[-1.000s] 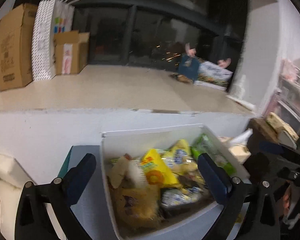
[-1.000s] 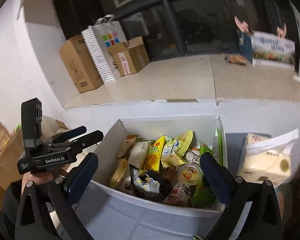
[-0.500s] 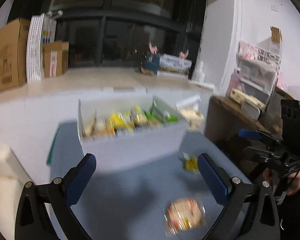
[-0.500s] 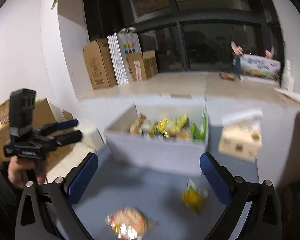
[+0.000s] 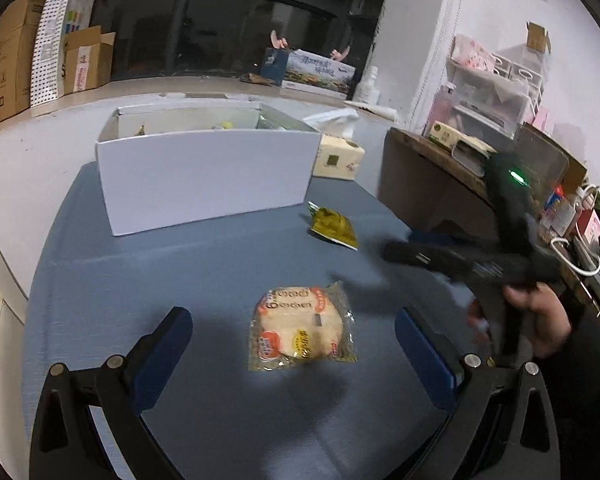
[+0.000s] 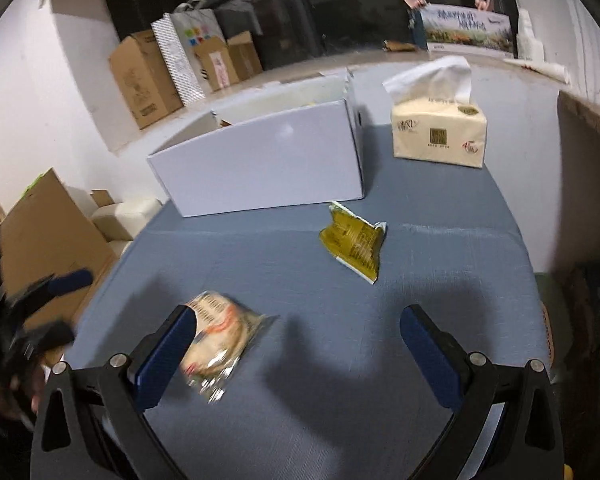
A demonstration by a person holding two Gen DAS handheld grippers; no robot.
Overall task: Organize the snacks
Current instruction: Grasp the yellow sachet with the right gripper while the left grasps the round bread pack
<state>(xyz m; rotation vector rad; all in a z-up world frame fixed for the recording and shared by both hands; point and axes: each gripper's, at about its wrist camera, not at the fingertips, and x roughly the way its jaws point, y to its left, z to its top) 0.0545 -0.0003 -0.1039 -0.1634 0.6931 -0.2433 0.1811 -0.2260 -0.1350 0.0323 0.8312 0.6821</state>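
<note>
Blue-grey cloth covers the table point(image 5: 148, 280), which fills the lower half of both wrist views, with dark windows and stacked cardboard boxes point(image 6: 144, 76) along the upper left of the frame. A white box point(image 5: 204, 176) sits at the upper centre of the left view, its open top showing only slivers of the snacks inside. Just right of it stands a cream tissue pack point(image 6: 438, 130), upper right in the right view. 2 snacks lie loose on the cloth, well apart from each other: a round biscuit packet point(image 5: 302, 330) in clear wrap at lower centre of the left view, and a small yellow-green sachet point(image 6: 354, 246) near the box's front right corner.

The left gripper point(image 5: 292, 354) hovers above the table with its jaws spread wide, the biscuit packet lying between the 2 blue pads and touching neither. The right gripper point(image 6: 296, 356) also has its jaws spread and empty; its left pad overlaps the biscuit packet point(image 6: 218, 340) in the frame, though contact cannot be told. In the left view, the right gripper appears blurred at the right edge.
</note>
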